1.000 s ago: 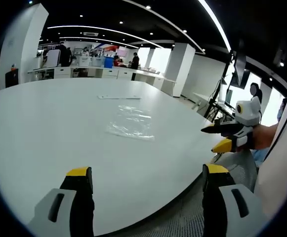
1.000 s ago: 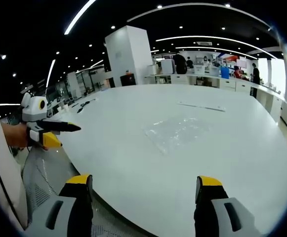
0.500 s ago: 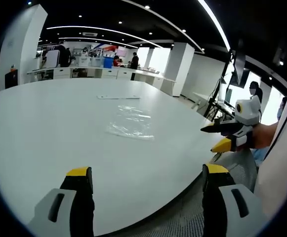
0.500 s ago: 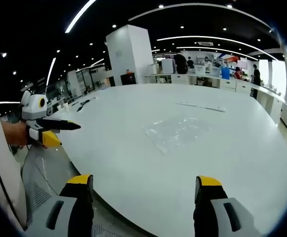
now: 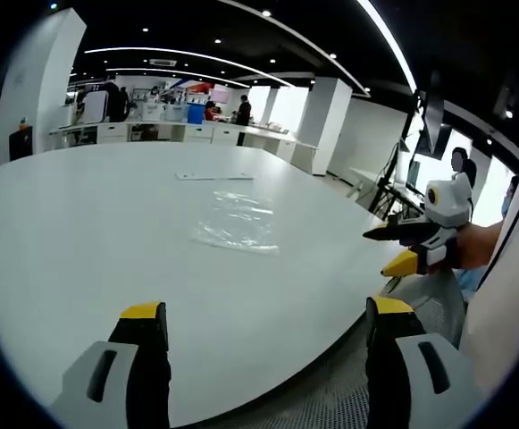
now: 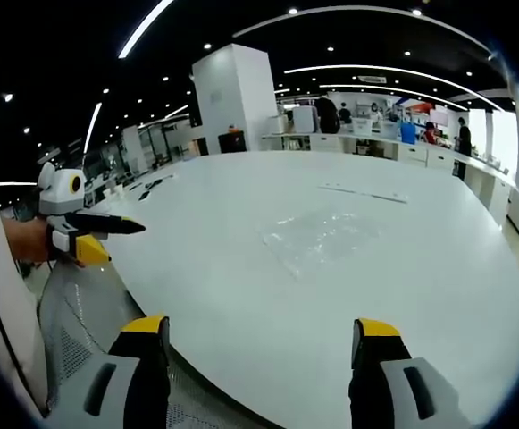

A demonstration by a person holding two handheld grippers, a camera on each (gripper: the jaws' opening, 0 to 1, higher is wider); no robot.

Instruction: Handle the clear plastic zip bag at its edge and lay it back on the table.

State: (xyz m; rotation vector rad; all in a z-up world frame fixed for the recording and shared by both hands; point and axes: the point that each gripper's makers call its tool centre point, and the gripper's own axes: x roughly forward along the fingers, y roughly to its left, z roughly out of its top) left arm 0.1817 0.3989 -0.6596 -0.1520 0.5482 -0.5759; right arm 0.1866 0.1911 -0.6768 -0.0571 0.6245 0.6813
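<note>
Left gripper view, crinkled clear zip bag (image 5: 235, 220) flat on smooth white table (image 5: 80, 232), both grippers' yellow-tipped jaws spread.

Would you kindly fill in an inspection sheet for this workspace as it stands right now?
Surface: large white table, rounded edge.
Job's things: clear plastic zip bag lying flat mid-table, crinkled, untouched.
Clutter: thin pale strip beyond the bag; small dark items near the far left edge in the right gripper view.
Grippers: left tool open, empty, short of the table edge; right tool open, empty, likewise.
Cables: nothing seen.
Surroundings: open office, white columns, counters with people standing far off, ceiling strip lights.
</note>
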